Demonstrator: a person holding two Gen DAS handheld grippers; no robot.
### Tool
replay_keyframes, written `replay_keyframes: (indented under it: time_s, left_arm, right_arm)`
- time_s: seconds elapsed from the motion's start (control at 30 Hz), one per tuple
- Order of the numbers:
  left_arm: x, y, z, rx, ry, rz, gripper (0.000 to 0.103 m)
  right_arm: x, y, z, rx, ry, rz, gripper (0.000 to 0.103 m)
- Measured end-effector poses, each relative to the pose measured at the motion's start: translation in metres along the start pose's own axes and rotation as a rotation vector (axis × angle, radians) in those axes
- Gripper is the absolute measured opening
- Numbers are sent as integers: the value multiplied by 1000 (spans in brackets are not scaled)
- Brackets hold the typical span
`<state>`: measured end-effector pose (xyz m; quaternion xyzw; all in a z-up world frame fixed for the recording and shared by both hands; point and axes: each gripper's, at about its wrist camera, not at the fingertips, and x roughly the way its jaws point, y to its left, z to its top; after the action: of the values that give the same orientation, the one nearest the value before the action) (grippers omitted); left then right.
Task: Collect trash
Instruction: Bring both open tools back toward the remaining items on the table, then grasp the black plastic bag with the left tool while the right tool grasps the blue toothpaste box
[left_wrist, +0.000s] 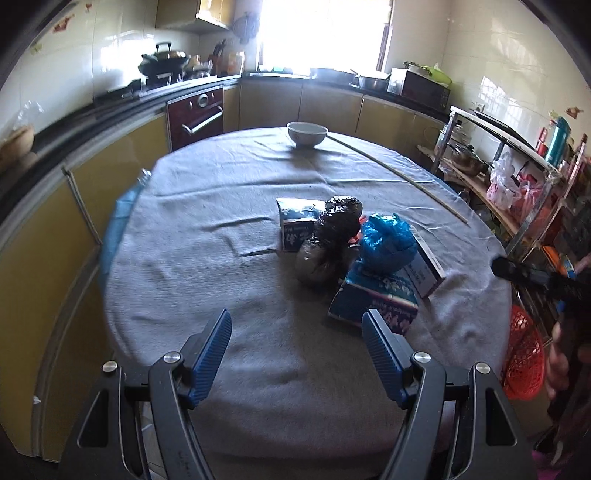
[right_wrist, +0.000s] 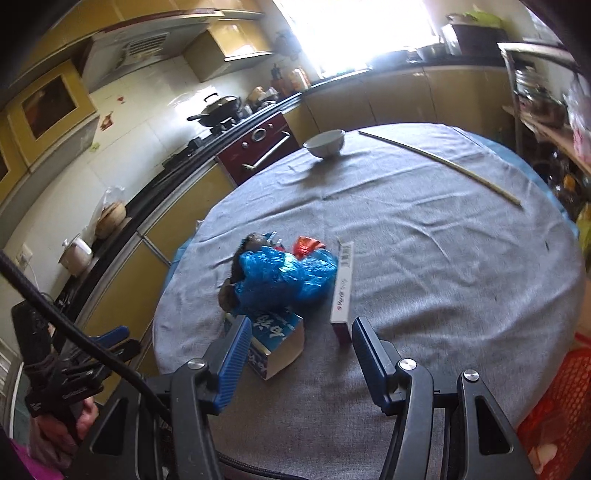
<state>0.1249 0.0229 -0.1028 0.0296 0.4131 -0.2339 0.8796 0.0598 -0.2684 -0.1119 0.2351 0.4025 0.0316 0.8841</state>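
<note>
I have both hand-held grippers over the near edge of the desk (left_wrist: 221, 258), angled down at the trash pile mid-desk. The left hand-held gripper (left_wrist: 296, 334) is open and empty. The right hand-held gripper (right_wrist: 301, 341) is open too, holding nothing, with a blue carton (right_wrist: 275, 341) just beyond its left finger. The pile is tight: a black bag (left_wrist: 328, 240), a blue bag (left_wrist: 386, 243) resting on the carton, and a white box (right_wrist: 342, 286) at the right. The red basket (left_wrist: 522, 358) sits off the near right edge of the desk, and I judge it the bin. I'd take the nearest, firmest piece first, squaring the jaws across the carton's short side. The bags are soft and may slip or drag neighbours, so I'd pinch a bunched fold.
</note>
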Motion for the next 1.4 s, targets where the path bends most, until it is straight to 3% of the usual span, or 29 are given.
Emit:
replay_keyframes:
  time_s: [0.23,0.5,0.63,0.87,1.1,1.2,1.4]
  left_arm:
    - [55,-12,23,-36,53,-52,74]
    - [90,-24,27,-120,107,-187,73]
    - [91,-28,17,-145,142,-180,74]
    - [104,-25,6,-301,232,-228,74]
    - [130,-21,5,-425,306,-259,73]
    - [132,-20,5,-444,297,-255,72]
    - [131,-16,4,-396,286,-200,51]
  right_arm:
    - [-2,-14,-5,27,8,-10,61]
    - [-7,-32,-10,66,8,-6,61]
    - [-8,-41,-10,90,0,13,61]
    - [12,-51,0,147,10,87,61]
    - [23,-48,0,137,24,105,61]
    - [27,-54,-2,160,35,109,61]
    - [32,-52,-5,151,49,124,61]
